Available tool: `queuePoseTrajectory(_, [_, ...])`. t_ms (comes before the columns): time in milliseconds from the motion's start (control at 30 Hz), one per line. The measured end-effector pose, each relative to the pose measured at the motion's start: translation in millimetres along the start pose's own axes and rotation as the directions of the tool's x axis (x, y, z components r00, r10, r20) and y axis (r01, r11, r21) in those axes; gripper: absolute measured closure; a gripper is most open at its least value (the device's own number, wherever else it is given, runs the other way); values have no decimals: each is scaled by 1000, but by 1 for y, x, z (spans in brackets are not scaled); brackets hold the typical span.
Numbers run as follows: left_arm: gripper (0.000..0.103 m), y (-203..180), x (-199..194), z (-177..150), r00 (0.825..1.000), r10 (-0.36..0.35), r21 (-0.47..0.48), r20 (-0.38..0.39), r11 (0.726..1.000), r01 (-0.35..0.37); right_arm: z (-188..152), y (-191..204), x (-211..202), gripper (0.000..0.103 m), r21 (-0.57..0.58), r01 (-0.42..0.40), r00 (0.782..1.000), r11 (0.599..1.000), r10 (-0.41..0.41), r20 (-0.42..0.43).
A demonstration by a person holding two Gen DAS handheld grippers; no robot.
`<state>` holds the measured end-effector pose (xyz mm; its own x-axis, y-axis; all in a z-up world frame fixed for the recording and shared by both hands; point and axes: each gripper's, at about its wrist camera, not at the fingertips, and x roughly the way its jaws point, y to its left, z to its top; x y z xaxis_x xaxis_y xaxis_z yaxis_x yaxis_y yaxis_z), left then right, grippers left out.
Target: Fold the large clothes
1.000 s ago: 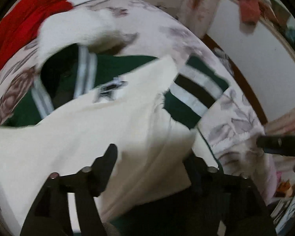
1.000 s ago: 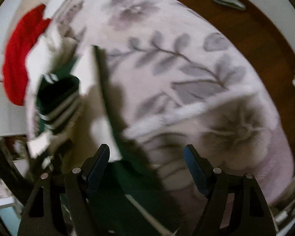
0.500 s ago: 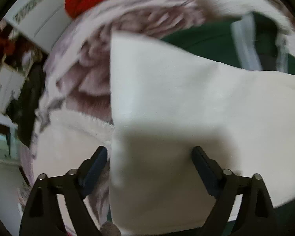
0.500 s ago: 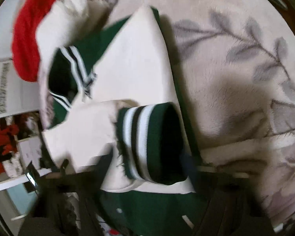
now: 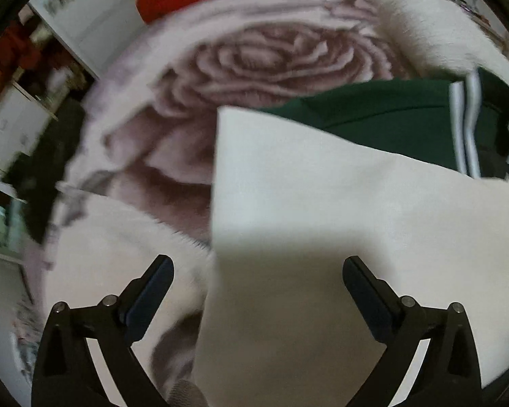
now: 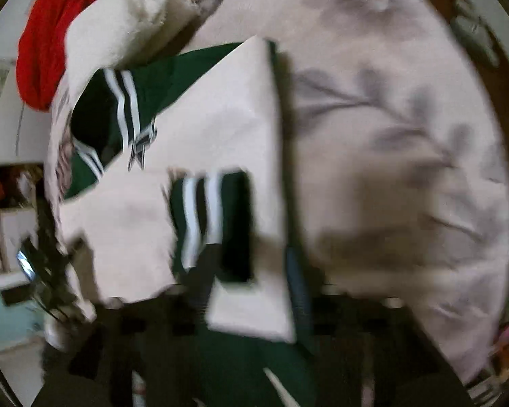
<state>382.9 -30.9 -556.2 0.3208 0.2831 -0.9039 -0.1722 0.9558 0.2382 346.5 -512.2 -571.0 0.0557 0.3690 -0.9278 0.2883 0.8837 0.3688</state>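
A green and cream jacket lies partly folded on a bed covered by a pale floral blanket, one cream sleeve with a green, white-striped cuff laid across its body. Behind it sit a fluffy white cloth and a red garment. The right hand-held gripper is a dark blur at the bottom, its jaws just opening.

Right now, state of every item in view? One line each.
left claw: open, jaws just opened wide, over the cream sleeve, not gripping
right claw: blurred, grip unclear, jaws just opened wider
jacket: partly folded, cream sleeves laid across green body
striped cuff: lying on cream sleeve
floral blanket: spread under jacket
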Motion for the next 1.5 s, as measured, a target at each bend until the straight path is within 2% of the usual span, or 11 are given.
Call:
queuePoseTrajectory(300, [0, -36, -56, -81, 998, 57, 102, 33, 993, -60, -67, 17, 77, 46, -187, 134, 966, 973, -171, -196])
queuePoseTrajectory(367, [0, -39, -52, -93, 998, 64, 109, -1, 992, -64, -69, 14, 78, 85, -195, 253, 953, 948, -279, -121])
queuePoseTrajectory(500, [0, -43, -55, -116, 995, 97, 81, -26, 992, -94, -78, -38, 58, 80, -8, 261, 963, 965, -261, -64])
queuePoseTrajectory(700, [0, -56, -77, -137, 975, 217, 0, -56, 976, -217, -71, -41, 55, 69, -76, 103, 988, 992, -111, -112])
queuePoseTrajectory(933, [0, -74, -117, -162, 928, 352, -82, -121, 928, -362, -57, -80, 60, 69, -166, 57, 981, 985, -86, -175])
queuePoseTrajectory(1067, [0, -87, -137, -180, 899, 418, -61, -130, 902, -428, -48, -84, 32, 63, -144, -113, 956, 983, 68, -284])
queuePoseTrajectory(1167, [0, -94, -151, -205, 850, 511, -18, -126, 856, -517, -31, -105, 6, 59, -147, -188, 947, 971, 140, -289])
queuePoseTrajectory(1333, [0, -91, -153, -254, 805, 558, -11, -204, 821, -572, 1, -115, 35, 58, -198, -240, 904, 950, 145, -402])
queuePoseTrajectory(1400, [0, -84, -150, -279, 799, 533, -35, -278, 826, -563, -4, -97, 65, 59, -214, -250, 881, 944, 130, -455])
queuePoseTrajectory(1433, [0, -79, -148, -290, 804, 508, -60, -309, 833, -550, -13, -93, 77, 75, -245, -236, 879, 940, 99, -465])
queuePoseTrajectory(1500, [0, -63, -146, -317, 842, 387, -198, -376, 854, -482, -19, -94, 90, 76, -314, -139, 915, 939, 1, -404])
